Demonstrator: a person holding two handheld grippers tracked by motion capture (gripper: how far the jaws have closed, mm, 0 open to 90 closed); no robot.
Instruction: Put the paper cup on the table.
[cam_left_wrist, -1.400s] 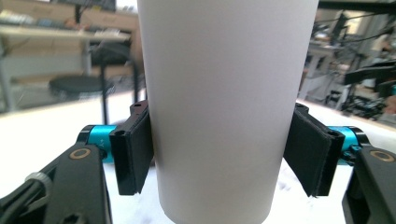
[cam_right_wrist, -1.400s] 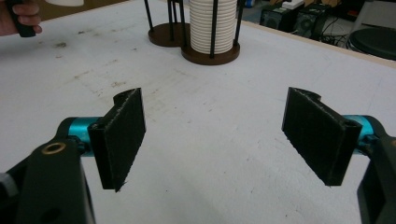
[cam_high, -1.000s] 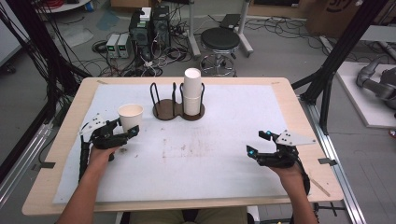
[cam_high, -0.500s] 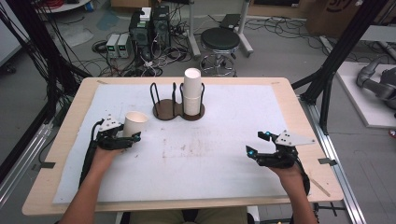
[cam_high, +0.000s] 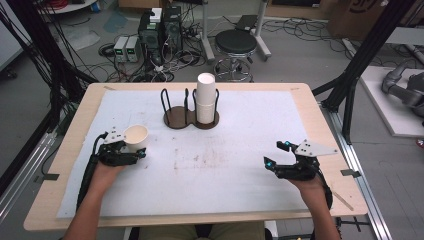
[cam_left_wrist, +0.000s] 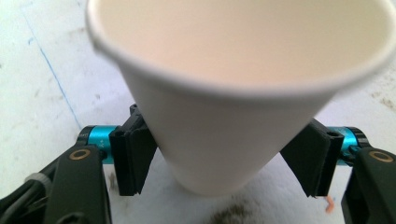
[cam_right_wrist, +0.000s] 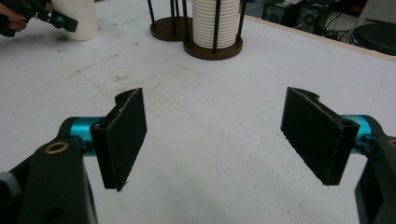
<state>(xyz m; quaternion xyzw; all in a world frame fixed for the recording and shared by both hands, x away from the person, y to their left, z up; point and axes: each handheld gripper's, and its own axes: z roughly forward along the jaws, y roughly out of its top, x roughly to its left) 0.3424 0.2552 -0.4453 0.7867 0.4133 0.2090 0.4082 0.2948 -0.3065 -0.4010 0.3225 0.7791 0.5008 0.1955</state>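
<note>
A white paper cup (cam_high: 135, 138) stands upright on the white mat at the left, mouth up. My left gripper (cam_high: 136, 148) is shut on its lower part; in the left gripper view both black pads (cam_left_wrist: 133, 156) touch the sides of the cup (cam_left_wrist: 224, 107), and the jaws have just been opening slightly around it. My right gripper (cam_high: 275, 154) rests low over the mat at the right, open. Its jaws (cam_right_wrist: 224, 135) have just been opening a little with nothing between them. The right gripper view also shows the cup (cam_right_wrist: 77, 18) far off.
A dark wooden two-ring cup holder (cam_high: 176, 119) stands at the back middle; its right ring holds a tall stack of white cups (cam_high: 205, 97), its left ring is bare. The white mat (cam_high: 225, 165) carries faint stains in the middle. A stool (cam_high: 235, 42) stands beyond the table.
The left gripper with the cup has come slightly nearer and lower. The cup leaned over half a second ago and is upright now. The right gripper has kept its place.
</note>
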